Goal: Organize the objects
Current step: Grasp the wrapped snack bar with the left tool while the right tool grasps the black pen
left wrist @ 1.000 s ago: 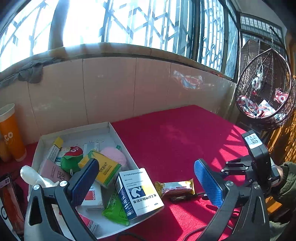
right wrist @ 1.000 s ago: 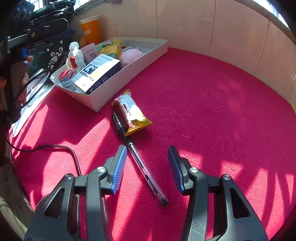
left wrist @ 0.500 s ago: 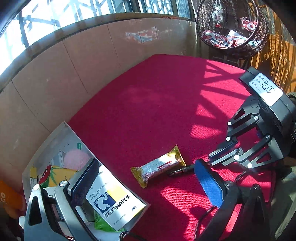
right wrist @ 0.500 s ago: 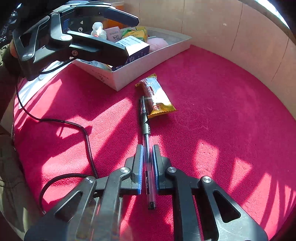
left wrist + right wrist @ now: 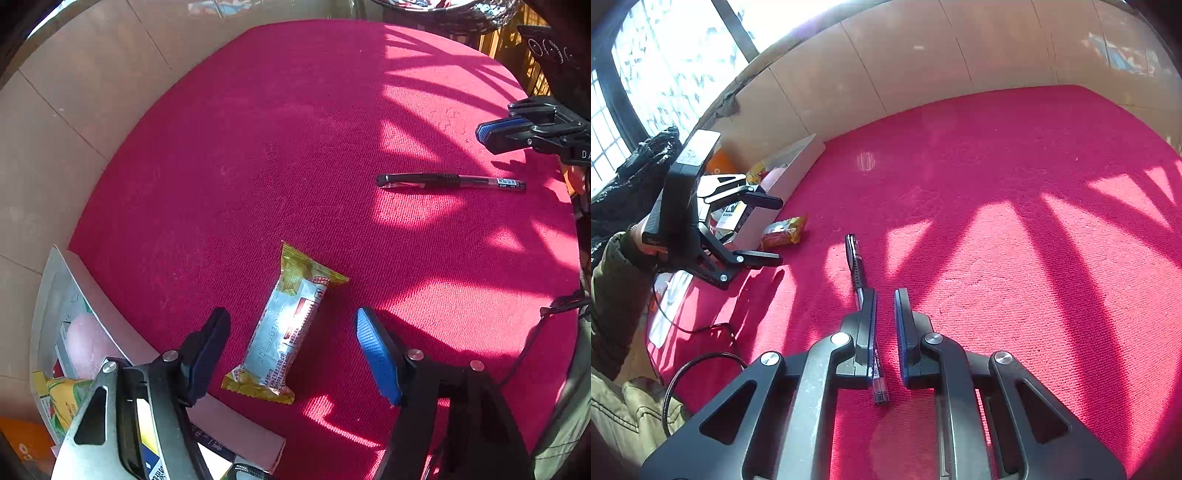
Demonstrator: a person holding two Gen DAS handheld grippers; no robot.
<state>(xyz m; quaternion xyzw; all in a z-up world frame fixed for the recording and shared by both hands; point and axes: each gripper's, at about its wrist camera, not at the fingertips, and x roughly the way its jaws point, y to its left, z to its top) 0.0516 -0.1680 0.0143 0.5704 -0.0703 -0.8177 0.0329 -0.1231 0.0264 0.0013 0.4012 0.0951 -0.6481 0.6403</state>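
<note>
A black pen [image 5: 448, 182] lies on the red cloth [image 5: 295, 129]. In the right wrist view the pen [image 5: 857, 271] lies on the cloth below my right gripper [image 5: 885, 295], partly hidden by the left finger; the jaws stand slightly apart and are not on it. A yellow and silver snack bar [image 5: 286, 326] lies on the cloth between the open fingers of my left gripper [image 5: 291, 341]. It also shows in the right wrist view [image 5: 783, 232] beside the left gripper [image 5: 772, 230].
A white tray [image 5: 51, 295] with boxes and a pink ball stands at the left; it also shows in the right wrist view [image 5: 798, 162]. A black cable [image 5: 701, 354] lies by the table's near edge. A tiled wall [image 5: 923, 62] borders the table.
My right gripper has let go of the pen and risen; the pen now lies apart from the snack bar. My left gripper has moved over the snack bar.
</note>
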